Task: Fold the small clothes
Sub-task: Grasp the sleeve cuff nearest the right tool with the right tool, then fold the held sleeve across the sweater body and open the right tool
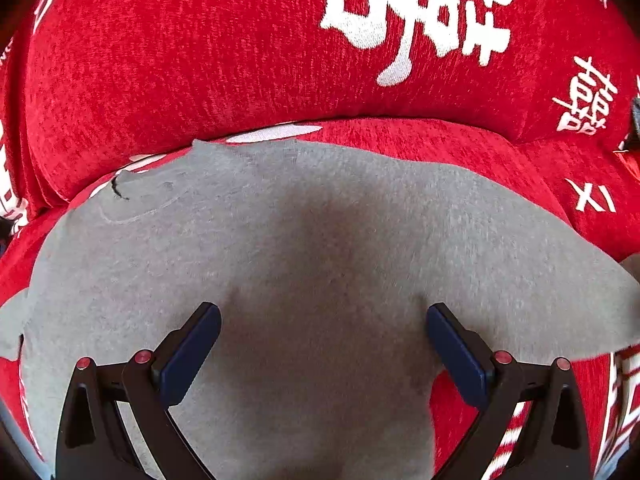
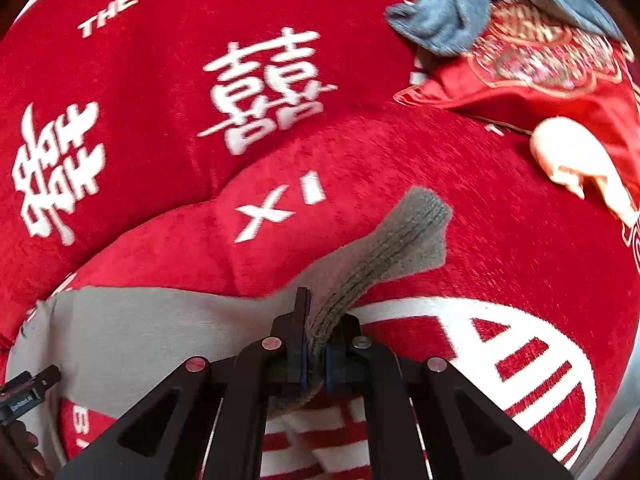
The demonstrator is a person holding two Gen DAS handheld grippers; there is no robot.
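The grey garment (image 1: 320,264) lies spread on the red sofa cover (image 1: 200,60), filling the middle of the left wrist view, and the left gripper (image 1: 323,354) hangs over its lower part with jaws wide apart, nothing between them. In the right wrist view the right gripper (image 2: 314,354) at lower centre is clenched on the garment's ribbed sleeve (image 2: 400,240), which runs toward the upper right. Only this view shows a blue-grey cloth (image 2: 460,16) and a red embroidered cloth (image 2: 540,68) at the upper right.
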